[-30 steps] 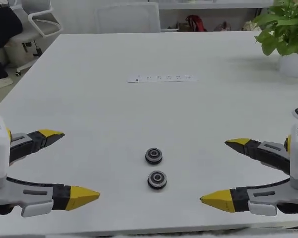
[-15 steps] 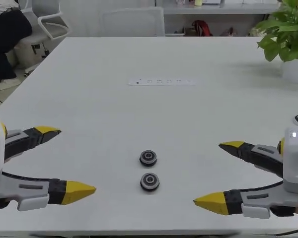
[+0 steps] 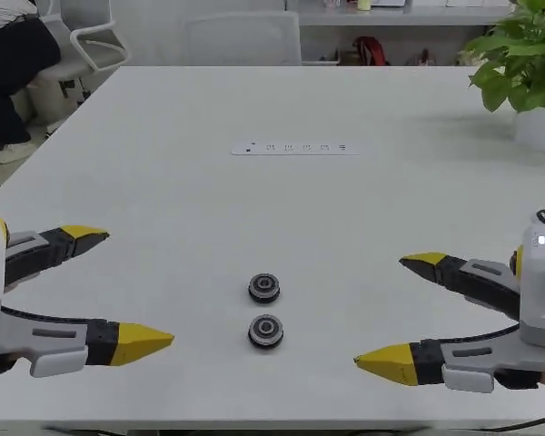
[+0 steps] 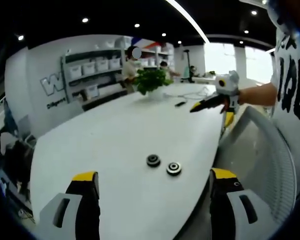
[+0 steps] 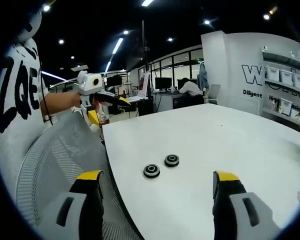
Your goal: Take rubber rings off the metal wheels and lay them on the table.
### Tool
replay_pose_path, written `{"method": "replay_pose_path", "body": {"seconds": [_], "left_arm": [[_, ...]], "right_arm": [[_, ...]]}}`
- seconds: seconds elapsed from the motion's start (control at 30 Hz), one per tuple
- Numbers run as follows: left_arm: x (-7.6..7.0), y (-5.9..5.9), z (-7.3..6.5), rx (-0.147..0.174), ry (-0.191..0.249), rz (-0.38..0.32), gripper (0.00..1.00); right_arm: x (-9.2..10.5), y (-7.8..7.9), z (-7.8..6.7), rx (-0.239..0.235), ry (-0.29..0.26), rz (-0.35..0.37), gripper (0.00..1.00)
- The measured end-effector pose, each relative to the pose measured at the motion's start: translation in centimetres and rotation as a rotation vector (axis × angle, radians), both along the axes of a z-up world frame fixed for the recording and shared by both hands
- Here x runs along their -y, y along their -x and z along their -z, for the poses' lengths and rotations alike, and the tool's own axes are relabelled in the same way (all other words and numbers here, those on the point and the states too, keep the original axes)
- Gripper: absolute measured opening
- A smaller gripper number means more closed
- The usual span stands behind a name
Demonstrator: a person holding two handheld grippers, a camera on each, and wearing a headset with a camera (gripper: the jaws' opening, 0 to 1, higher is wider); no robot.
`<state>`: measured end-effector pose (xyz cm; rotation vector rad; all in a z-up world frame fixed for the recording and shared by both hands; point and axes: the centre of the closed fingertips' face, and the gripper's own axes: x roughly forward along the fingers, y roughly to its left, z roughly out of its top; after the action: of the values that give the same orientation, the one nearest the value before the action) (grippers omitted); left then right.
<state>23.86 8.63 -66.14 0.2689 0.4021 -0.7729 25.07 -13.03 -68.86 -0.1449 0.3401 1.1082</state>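
Two small metal wheels with black rubber rings lie flat on the white table (image 3: 163, 182), a far wheel (image 3: 264, 288) and a near wheel (image 3: 266, 331), close together. My left gripper (image 3: 127, 288) hovers open to their left, and my right gripper (image 3: 391, 312) hovers open to their right. Neither touches a wheel. In the left gripper view the far wheel (image 4: 153, 160) and near wheel (image 4: 174, 168) lie ahead of the open left gripper (image 4: 154, 175), with the right gripper (image 4: 210, 102) beyond. From the open right gripper (image 5: 157, 175) I see the far wheel (image 5: 171, 160), near wheel (image 5: 151, 171) and left gripper (image 5: 107, 100).
A flat white socket strip (image 3: 295, 147) is set in the table's middle. A potted plant (image 3: 522, 64) stands at the far right. Office chairs (image 3: 241, 36) line the far edge, and a seated person (image 3: 14, 54) is at the far left. A mesh chair (image 5: 55, 165) sits by the near edge.
The head camera has shifted a little, so the picture slides left. Both grippers stay open at either side and the wheels lie where they were.
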Motion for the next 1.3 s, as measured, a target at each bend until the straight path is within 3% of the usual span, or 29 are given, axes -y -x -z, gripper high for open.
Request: {"method": "replay_pose_path", "body": {"seconds": [0.33, 0.6, 1.13, 1.3], "left_arm": [[-1.1, -0.1, 0.3, -0.013, -0.02, 0.046, 0.92], [-1.2, -0.5, 0.5, -0.017, 0.004, 0.078, 0.91], [-0.1, -1.2, -0.4, -0.003, 0.038, 0.123, 0.86], [0.2, -1.1, -0.2, -0.015, 0.034, 0.141, 0.84]], "right_arm": [[-1.5, -0.3, 0.4, 0.006, 0.009, 0.011, 0.87], [-1.5, -0.2, 0.1, 0.01, 0.018, 0.038, 0.87], [-1.3, -0.5, -0.5, 0.031, 0.009, 0.055, 0.82], [-1.5, -0.9, -0.6, 0.032, 0.014, 0.042, 0.81]]}}
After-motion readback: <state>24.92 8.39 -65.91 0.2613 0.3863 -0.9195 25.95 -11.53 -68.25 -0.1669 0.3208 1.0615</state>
